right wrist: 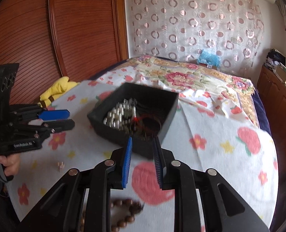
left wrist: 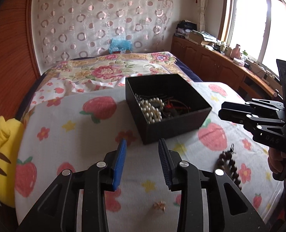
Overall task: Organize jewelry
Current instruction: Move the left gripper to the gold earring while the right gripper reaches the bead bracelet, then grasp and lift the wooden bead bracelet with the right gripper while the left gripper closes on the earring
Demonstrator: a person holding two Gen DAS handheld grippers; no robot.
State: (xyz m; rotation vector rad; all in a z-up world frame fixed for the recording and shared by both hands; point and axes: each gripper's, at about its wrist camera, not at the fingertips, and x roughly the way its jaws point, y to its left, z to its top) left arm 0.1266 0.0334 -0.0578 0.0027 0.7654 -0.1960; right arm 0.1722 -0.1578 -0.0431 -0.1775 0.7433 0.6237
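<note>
Home bedroom: bed (left wrist: pixel 108 71) covered with floral quilt (right wrist: pixel 201 77) and strawberry sheet (left wrist: pixel 96 119); wooden wardrobe (right wrist: pixel 75 29), patterned curtain (left wrist: pixel 104 19), window (left wrist: pixel 259 19), cluttered cabinets (left wrist: pixel 210 58), yellow plush (left wrist: pixel 1 154) seen.

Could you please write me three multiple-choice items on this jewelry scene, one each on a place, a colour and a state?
1. Where do the white pearls lie?
A. inside the black box
B. on the blanket
C. between the fingers of a gripper

2. What colour are the beads of the bracelet that lies outside the box?
A. white
B. dark brown
C. blue

3. How does the left gripper stand?
A. shut on the pearls
B. shut on the gold trinket
C. open and holding nothing

Key: 1 A, the pearls sit within the box walls. 2 B, the beads on the blanket are dark brown. 3 C, a gap shows between its fingers, with only blanket behind.
</note>
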